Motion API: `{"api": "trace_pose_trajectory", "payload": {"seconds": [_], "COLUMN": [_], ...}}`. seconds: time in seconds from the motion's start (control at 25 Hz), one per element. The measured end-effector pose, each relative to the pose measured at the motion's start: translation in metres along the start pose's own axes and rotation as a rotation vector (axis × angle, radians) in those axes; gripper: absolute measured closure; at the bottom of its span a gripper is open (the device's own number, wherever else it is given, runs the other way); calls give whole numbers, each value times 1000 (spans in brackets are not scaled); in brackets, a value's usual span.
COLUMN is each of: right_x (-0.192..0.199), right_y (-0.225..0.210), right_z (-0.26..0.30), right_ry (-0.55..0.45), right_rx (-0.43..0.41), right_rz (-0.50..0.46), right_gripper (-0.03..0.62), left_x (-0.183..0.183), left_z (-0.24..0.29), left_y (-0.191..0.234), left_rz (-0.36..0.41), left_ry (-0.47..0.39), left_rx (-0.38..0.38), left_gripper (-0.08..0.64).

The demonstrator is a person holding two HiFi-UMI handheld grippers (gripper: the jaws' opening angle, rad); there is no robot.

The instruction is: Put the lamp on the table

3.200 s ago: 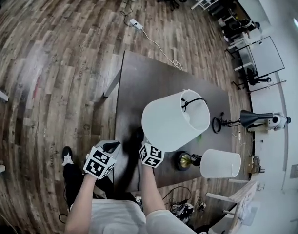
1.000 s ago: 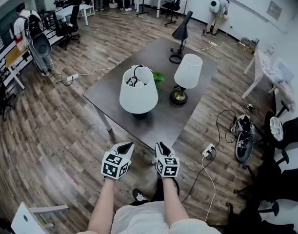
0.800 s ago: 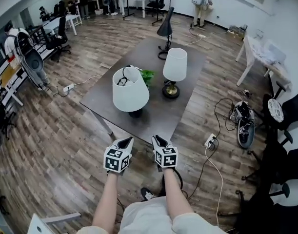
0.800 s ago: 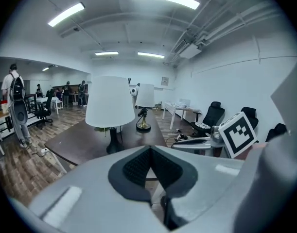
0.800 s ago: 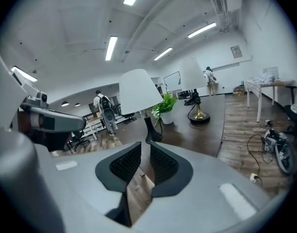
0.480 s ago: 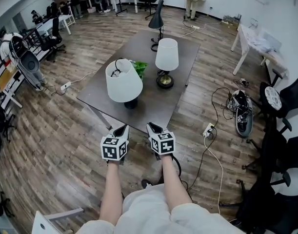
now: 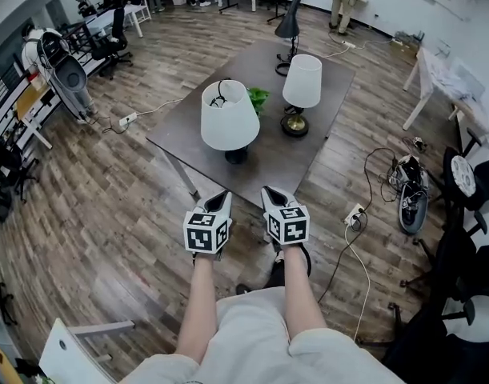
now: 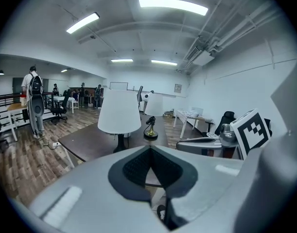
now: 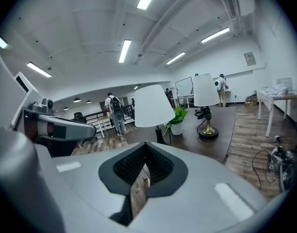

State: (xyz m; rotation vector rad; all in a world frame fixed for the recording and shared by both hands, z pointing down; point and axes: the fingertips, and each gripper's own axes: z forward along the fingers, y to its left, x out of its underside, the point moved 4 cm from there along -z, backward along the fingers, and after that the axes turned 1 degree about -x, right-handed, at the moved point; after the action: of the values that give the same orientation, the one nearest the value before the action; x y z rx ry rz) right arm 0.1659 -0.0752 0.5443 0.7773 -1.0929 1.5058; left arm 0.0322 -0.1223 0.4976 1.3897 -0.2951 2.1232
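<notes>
Left gripper (image 7: 219, 202) is held low and level, clear of the table (image 7: 270, 165); in the left gripper view (image 8: 149, 155) its jaws are seen closed tip to tip, with nothing held. Right gripper (image 7: 273, 195) is carried just beside it, at the same height. In the right gripper view (image 9: 145, 152) its jaws are likewise drawn together at the tips and empty.

Lamp (image 7: 230, 118) is noted standing upright on the table, ahead of both grippers and well apart from them. Its white shade is seen above a dark stem and base. It is seen ahead in the left gripper view (image 8: 119, 113), and ahead and slightly right in the right gripper view (image 9: 153, 106).

Second lamp (image 7: 302, 81), with a white shade and brass base, is set farther off, ahead and to the right of the first (image 9: 206, 90). Small green plant (image 7: 258, 98) is placed between the two, just behind the first lamp. Black desk lamp (image 7: 289, 25) is found at the table's far end.

Wood floor lies under both grippers. White cable (image 7: 350, 256) is trailed along it to the right of the right gripper
</notes>
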Motion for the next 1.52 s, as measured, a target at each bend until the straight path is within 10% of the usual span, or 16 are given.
{"api": "trace_pose_trajectory", "payload": {"seconds": [1.52], "right_x": [14], "right_y": [17], "right_z": [-4], "right_ry": [53], "right_rx": [-32], "right_rz": [-63], "right_gripper": [568], "left_x": [24], "left_z": [-26], "left_y": [10], "left_rz": [-37], "left_ry": [6], "left_rx": [-41], "left_gripper": [560]}}
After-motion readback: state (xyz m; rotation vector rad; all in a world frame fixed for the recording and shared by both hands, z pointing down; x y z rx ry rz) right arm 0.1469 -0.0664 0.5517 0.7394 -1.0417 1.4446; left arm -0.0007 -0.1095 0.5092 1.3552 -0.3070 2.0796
